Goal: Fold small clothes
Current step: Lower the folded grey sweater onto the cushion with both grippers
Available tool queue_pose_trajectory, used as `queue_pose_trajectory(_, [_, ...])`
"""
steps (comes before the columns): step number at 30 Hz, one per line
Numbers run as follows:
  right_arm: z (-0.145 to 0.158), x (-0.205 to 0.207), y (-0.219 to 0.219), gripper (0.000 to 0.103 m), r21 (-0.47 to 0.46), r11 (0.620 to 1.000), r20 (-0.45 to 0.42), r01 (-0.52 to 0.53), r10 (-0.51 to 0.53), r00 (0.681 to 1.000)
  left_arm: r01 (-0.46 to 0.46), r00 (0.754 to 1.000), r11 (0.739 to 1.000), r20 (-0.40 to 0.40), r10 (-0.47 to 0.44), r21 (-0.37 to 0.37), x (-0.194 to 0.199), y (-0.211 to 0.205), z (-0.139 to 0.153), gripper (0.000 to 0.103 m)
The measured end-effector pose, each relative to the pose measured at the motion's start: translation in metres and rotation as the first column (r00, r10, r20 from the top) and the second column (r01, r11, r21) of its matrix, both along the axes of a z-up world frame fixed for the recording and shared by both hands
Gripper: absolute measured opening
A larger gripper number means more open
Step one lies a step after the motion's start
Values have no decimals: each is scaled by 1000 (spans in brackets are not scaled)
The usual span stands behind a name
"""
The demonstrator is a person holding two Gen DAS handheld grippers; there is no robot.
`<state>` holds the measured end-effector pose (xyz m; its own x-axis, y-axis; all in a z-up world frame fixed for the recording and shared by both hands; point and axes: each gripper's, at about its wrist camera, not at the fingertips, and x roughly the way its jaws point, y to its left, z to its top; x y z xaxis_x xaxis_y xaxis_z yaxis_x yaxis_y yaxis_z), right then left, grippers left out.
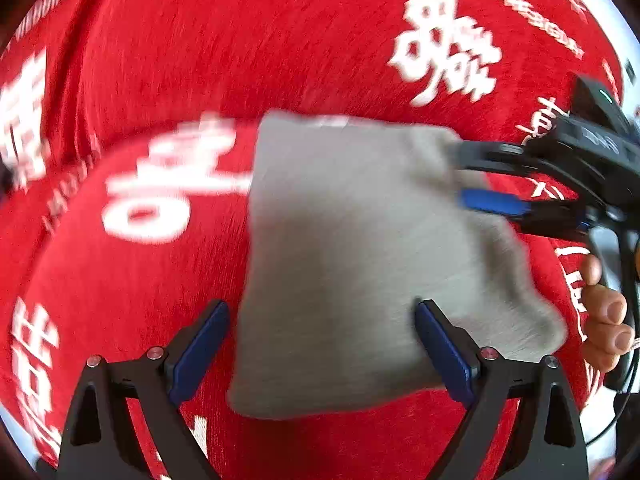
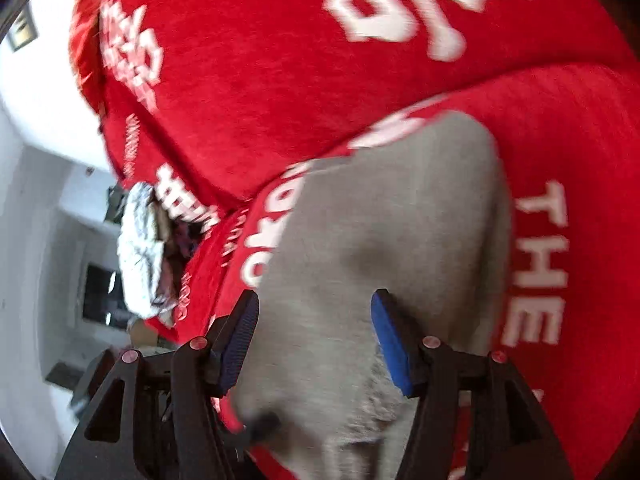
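Both claws gape, unclenched — left claw [image 1: 322, 350], right claw [image 2: 314, 340] — straddling the small grey knitted garment [image 1: 352, 248], probably to pinch its edges for folding.

grey cloth [image 1: 352, 264] between spread jaws, red cover [image 1: 200, 60] bare around

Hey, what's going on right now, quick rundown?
Left hand-held gripper open over grey cloth. Right hand-held gripper open, at cloth's edge. Cloth flat on red blanket. Nothing in the way.
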<state>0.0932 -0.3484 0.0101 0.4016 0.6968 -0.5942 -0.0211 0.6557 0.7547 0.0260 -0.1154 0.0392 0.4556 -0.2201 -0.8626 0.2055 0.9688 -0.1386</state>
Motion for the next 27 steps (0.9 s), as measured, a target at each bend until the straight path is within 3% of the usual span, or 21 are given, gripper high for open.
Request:
queue_pose_trajectory(2, [-11,-8,-20,57,42,998,-8,50,-49,999,-22,997,997,-73,16,-80,3,18,-17,95])
queue_pose_trajectory(4, [-9,-15,-28,56,34,997,-5,73,-73,997,-29,996,993,-89,19,-115,1,27,-23,95])
queue_pose_trajectory(7, [12,-25,-24,58,-76,995,37,69,-66,997,-12,1000,998,-25,10,-69,-5,22,1,95])
queue_pose_trajectory(8, [23,-31,-20,59,-76,996,72,48,-42,996,1,1000,998,11,0,-66,-8,20,12,95])
queue_pose_trajectory(12, [42,-56,-2,64,39,997,157,-63,56,986,27,998,997,64,-22,-66,-4,12,34,95])
queue_pose_trajectory(16, [20,-74,16,64,107,986,116,-128,115,987,-2,998,996,57,-3,93,4,9,13,95])
queue_pose_trajectory(19, [-6,-78,9,62,30,996,58,-79,77,995,2,1000,999,15,-3,51,7,19,-2,98])
queue_pose_trajectory(21, [-16,-80,-5,50,96,995,39,-41,38,999,0,1000,998,17,-1,59,6,23,-2,102])
queue_pose_trajectory(23, [-13,-86,-21,48,115,993,47,7,-12,999,14,999,998,29,-16,60,2,25,6,102])
queue_pose_trajectory(24, [-5,-91,-26,48,75,997,74,19,-24,997,21,999,998,44,-24,65,1,26,10,102])
queue_pose_trajectory(27, [20,-104,-41,85,-168,978,147,127,-102,984,32,996,998,80,-37,62,5,34,26,102])
